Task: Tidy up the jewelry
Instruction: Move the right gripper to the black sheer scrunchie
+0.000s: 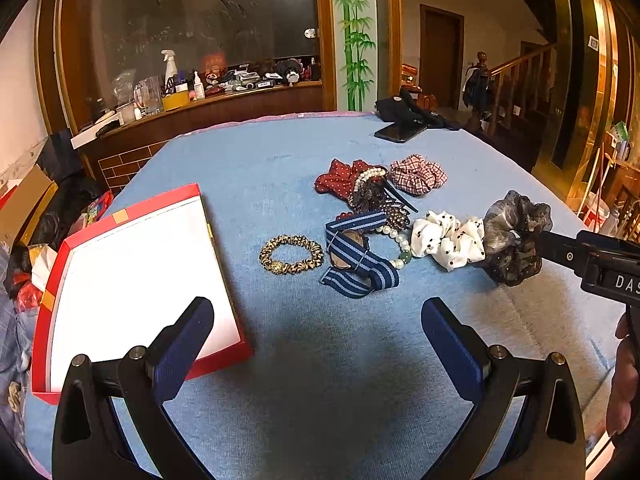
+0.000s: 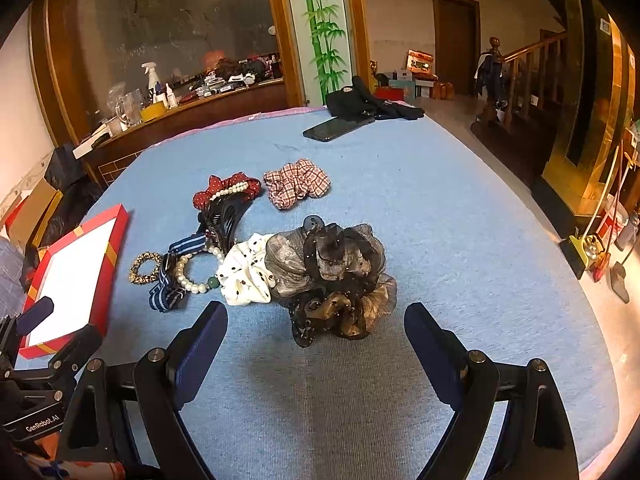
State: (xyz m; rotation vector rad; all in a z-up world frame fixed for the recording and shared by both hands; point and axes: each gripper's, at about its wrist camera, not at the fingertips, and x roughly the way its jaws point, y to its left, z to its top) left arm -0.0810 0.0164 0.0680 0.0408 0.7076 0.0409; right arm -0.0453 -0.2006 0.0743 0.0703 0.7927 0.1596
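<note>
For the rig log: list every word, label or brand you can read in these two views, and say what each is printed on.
"DAS", cut off by the frame edge: on the right gripper's black body, seen from the left wrist view.
"GenRobot.AI": on the left gripper's black body, seen from the right wrist view.
Round badge on the black cap: too small to read.
Labels on the shelf bottles: too blurred to read.

Right gripper (image 1: 560, 254) body cut off by the left wrist view's right edge; its tips sit behind the dark organza scrunchie (image 1: 516, 236). Red box (image 2: 72, 276) near corner hidden behind the left gripper (right wrist view). Brooch (image 1: 396, 216) partly under the hair claw (image 1: 400, 196); detail too small. Counter clutter (image 1: 224, 80) unreadable.
</note>
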